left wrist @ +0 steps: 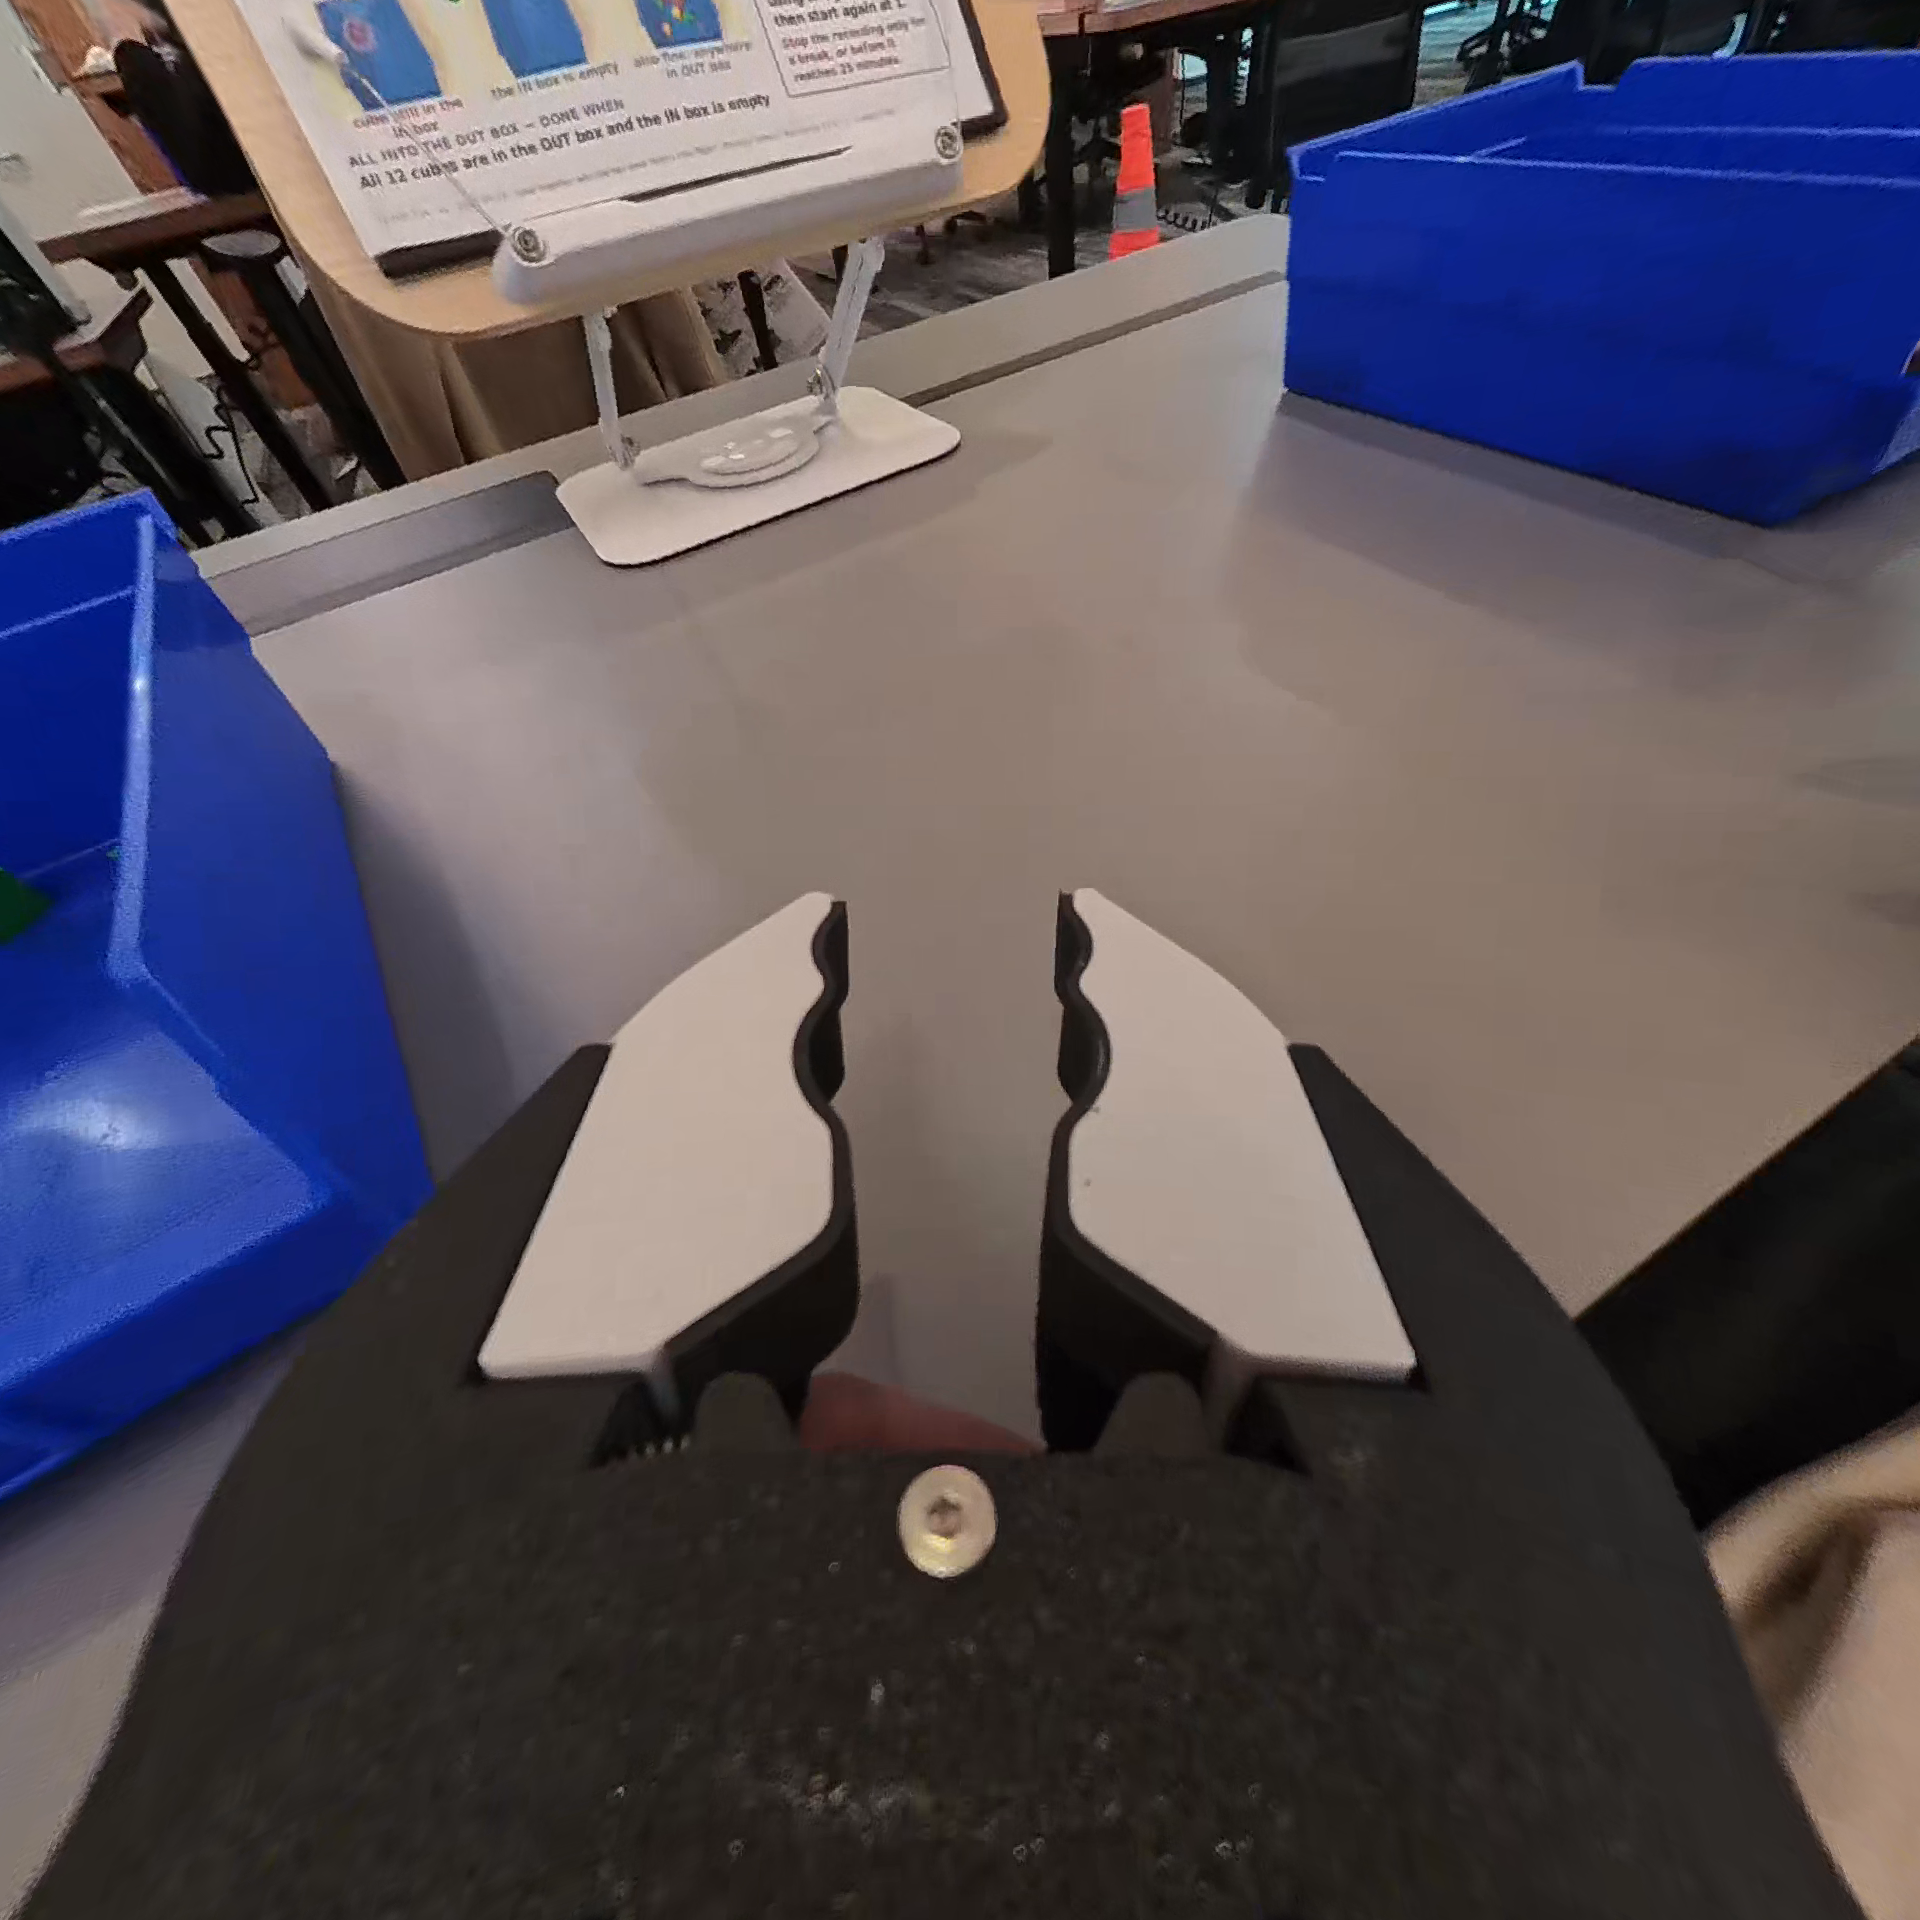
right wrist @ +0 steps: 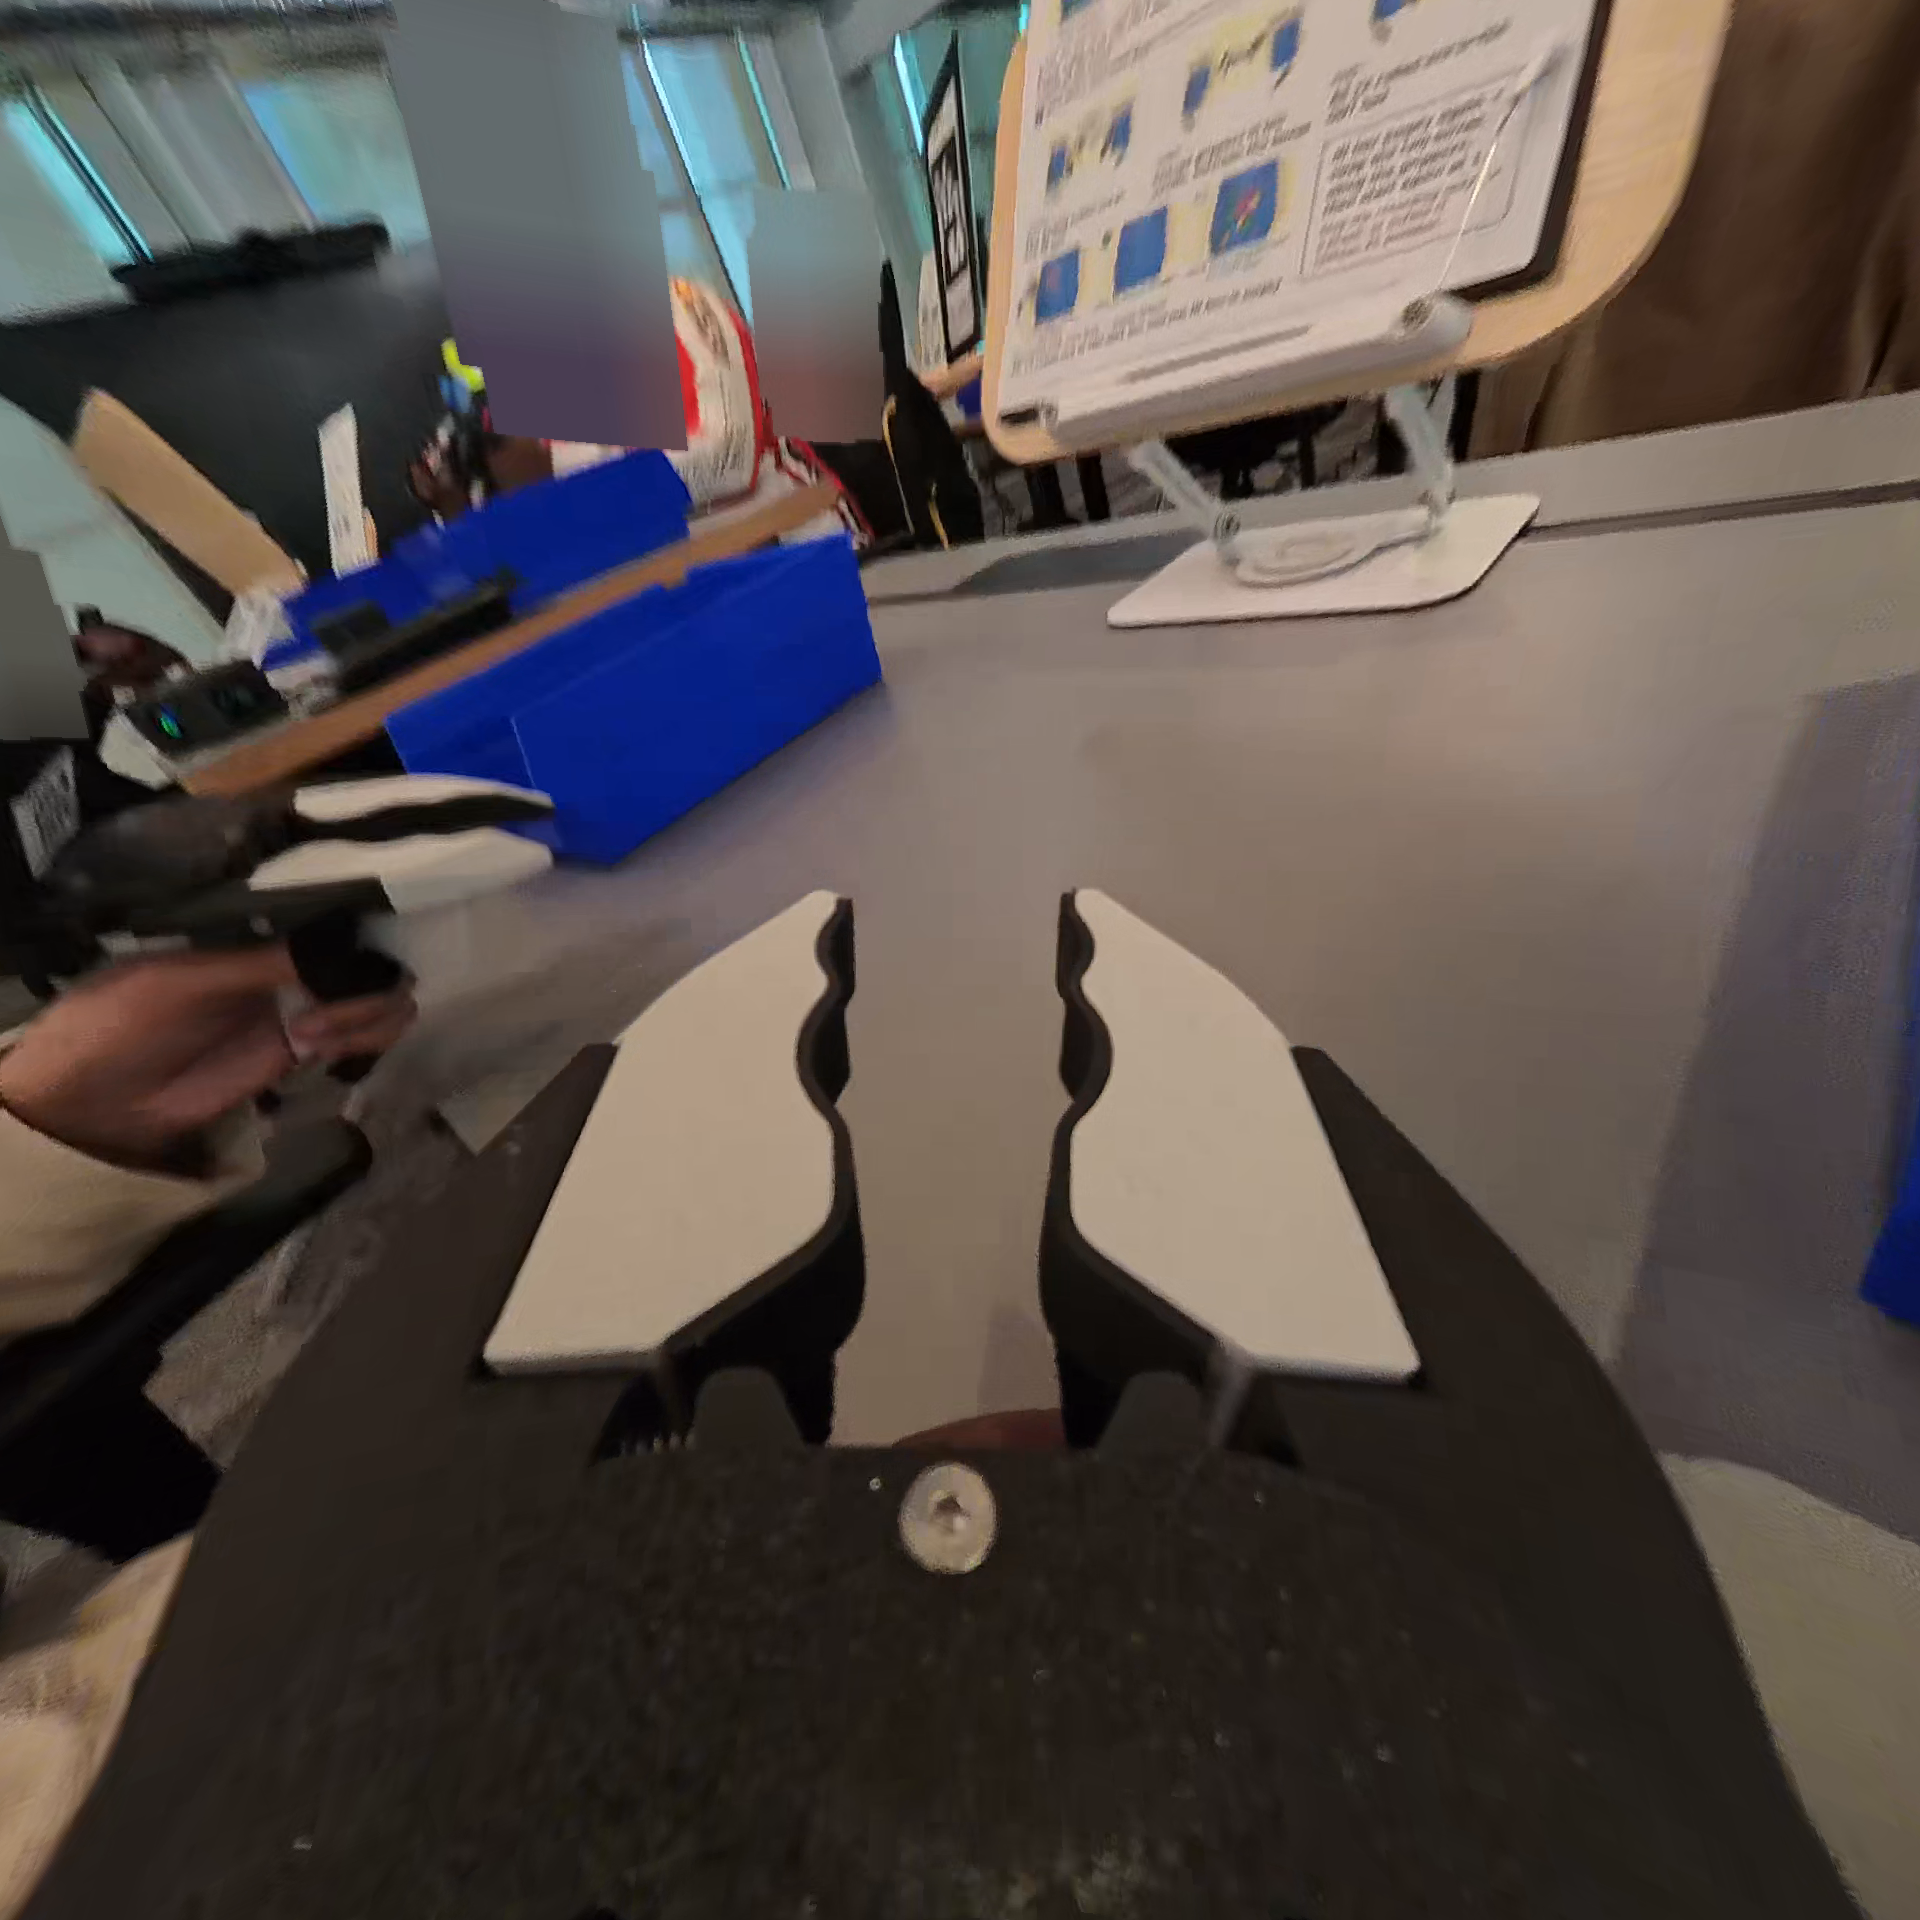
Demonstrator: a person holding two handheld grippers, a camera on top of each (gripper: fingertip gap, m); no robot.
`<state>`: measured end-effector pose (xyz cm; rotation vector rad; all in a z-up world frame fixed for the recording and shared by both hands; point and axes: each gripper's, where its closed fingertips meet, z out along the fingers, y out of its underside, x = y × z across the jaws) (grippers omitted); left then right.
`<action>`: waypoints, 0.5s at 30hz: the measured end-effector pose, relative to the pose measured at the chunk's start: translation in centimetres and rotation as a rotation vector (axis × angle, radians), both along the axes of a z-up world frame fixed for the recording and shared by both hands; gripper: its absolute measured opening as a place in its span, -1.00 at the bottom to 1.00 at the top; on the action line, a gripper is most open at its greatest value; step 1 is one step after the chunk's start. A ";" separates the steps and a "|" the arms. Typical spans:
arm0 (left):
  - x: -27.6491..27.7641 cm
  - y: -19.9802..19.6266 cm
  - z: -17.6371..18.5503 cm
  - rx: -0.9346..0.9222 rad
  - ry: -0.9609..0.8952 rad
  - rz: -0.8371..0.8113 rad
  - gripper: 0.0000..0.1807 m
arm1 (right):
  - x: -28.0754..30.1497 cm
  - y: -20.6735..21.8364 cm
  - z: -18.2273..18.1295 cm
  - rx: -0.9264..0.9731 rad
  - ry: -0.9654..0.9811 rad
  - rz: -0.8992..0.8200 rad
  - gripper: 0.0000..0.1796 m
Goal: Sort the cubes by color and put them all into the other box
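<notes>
My left gripper [left wrist: 951,914] is open and empty, held over the bare grey table [left wrist: 1143,727] between two blue boxes. One blue box [left wrist: 208,935] stands at the left, with a bit of a green cube [left wrist: 21,904] showing inside. The other blue box [left wrist: 1600,312] stands at the far right; its inside is hidden. My right gripper [right wrist: 956,914] is open and empty above the table [right wrist: 1299,831]. In the right wrist view the left gripper [right wrist: 499,826] shows at the left, held by a hand, in front of a blue box [right wrist: 665,696]. A blue box edge [right wrist: 1891,1247] shows at the right.
A white stand holding an instruction sheet [left wrist: 758,457] sits at the table's far edge; it also shows in the right wrist view [right wrist: 1330,561]. An orange cone [left wrist: 1135,177] and desks are beyond the table. A sleeve [left wrist: 1829,1621] is at the lower right. The green cube [left wrist: 21,904] lies some 35 centimeters from my left tips, 60 centimeters from my right tips.
</notes>
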<state>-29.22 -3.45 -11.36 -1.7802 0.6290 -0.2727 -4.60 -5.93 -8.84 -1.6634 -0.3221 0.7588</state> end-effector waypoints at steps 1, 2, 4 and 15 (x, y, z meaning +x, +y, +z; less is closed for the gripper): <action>-0.1 0.2 0.0 -0.006 -0.010 0.002 -0.58 | -0.3 0.0 -0.4 -0.017 -0.014 0.017 -0.58; -0.2 0.4 -0.1 -0.014 -0.019 0.003 -0.58 | -0.5 -0.1 -0.5 -0.030 0.003 0.032 -0.58; -0.3 0.6 -0.2 -0.028 -0.029 -0.001 -0.58 | -0.6 -0.4 -0.7 -0.064 0.049 0.052 -0.58; -9.3 6.8 7.2 0.003 0.264 -0.100 -0.51 | -0.3 -0.1 -0.6 -0.089 0.068 0.074 -0.58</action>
